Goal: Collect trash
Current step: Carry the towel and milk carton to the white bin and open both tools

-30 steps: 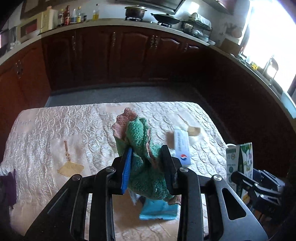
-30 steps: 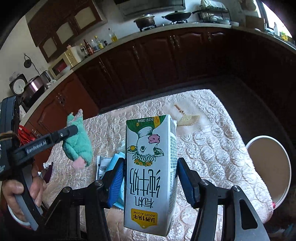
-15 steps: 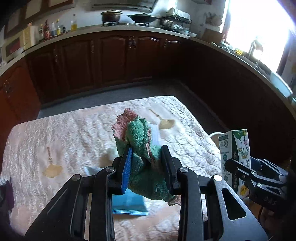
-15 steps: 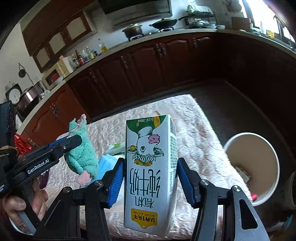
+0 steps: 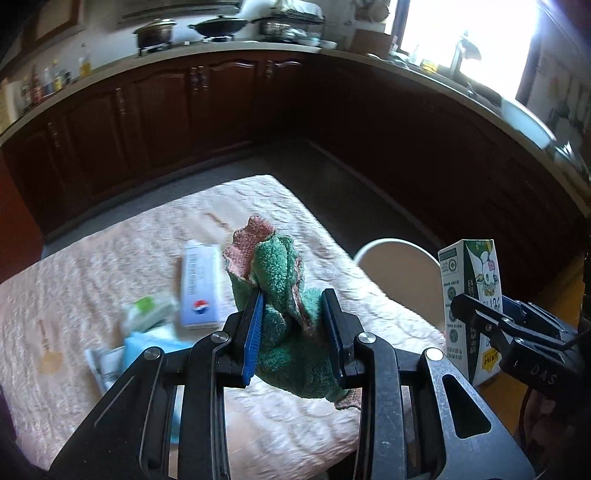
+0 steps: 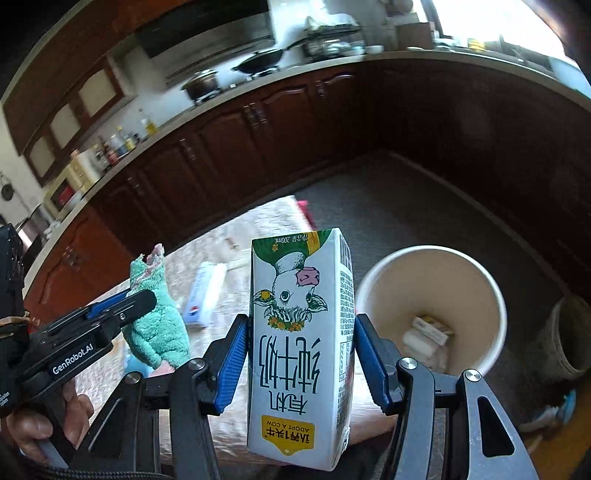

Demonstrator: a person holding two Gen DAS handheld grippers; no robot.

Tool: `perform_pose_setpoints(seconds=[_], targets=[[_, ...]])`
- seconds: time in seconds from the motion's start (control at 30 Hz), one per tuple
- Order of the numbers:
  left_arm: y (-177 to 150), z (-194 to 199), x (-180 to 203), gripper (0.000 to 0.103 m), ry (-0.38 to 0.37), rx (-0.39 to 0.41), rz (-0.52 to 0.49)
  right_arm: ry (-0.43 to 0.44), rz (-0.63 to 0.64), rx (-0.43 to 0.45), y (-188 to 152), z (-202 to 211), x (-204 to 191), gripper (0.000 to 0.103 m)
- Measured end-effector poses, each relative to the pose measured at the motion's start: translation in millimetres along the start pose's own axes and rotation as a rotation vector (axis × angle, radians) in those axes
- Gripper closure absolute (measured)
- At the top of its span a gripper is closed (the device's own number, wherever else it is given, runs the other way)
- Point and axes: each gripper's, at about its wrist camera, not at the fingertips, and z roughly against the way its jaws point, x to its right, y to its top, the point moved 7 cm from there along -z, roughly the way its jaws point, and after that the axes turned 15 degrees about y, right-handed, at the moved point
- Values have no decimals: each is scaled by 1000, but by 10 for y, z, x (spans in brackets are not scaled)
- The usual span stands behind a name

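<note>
Compared with a second ago, both views have swung toward the right edge of the cloth-covered counter (image 5: pixel 122 258): the white bin (image 6: pixel 432 266), then only partly seen, now shows its whole mouth just beyond the milk carton (image 6: pixel 301 325), and the blue-and-white packet (image 5: pixel 199 291) has slid to the left of the rag (image 5: pixel 284 306). The grips themselves are unchanged. The left gripper (image 5: pixel 291 325) is nearly closed, squeezing the green-and-pink rag between its blue pads, held up above the counter. The right gripper (image 6: pixel 299 365) stands partly open, clamped on the carton, which hangs upside down near the bin's rim.

The counter wears a pale quilted cloth; on it lie a green-labelled pack (image 5: pixel 151 314), a light-blue pouch (image 5: pixel 147 347) and the packet. Dark wooden cabinets (image 5: pixel 192 110) wrap the room, with a pot (image 5: pixel 155 31) and a wok (image 5: pixel 218 26) on the stove and a bright window at the right.

The bin stands on the floor beside the counter and holds a few small boxes or wrappers (image 6: pixel 428 332) at its bottom. A grey bucket (image 6: pixel 565 336) stands to its right.
</note>
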Motion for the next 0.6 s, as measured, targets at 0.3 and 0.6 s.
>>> perform_pose_setpoints(seconds=[0.3,0.6], targets=[[100,-168,662,74,-53,-19,-89,-81,-82,23,-19,258,564,48],[137,-370,1191,74,-89,-43,-154,-140,-165,20,-105,344,1033,48]])
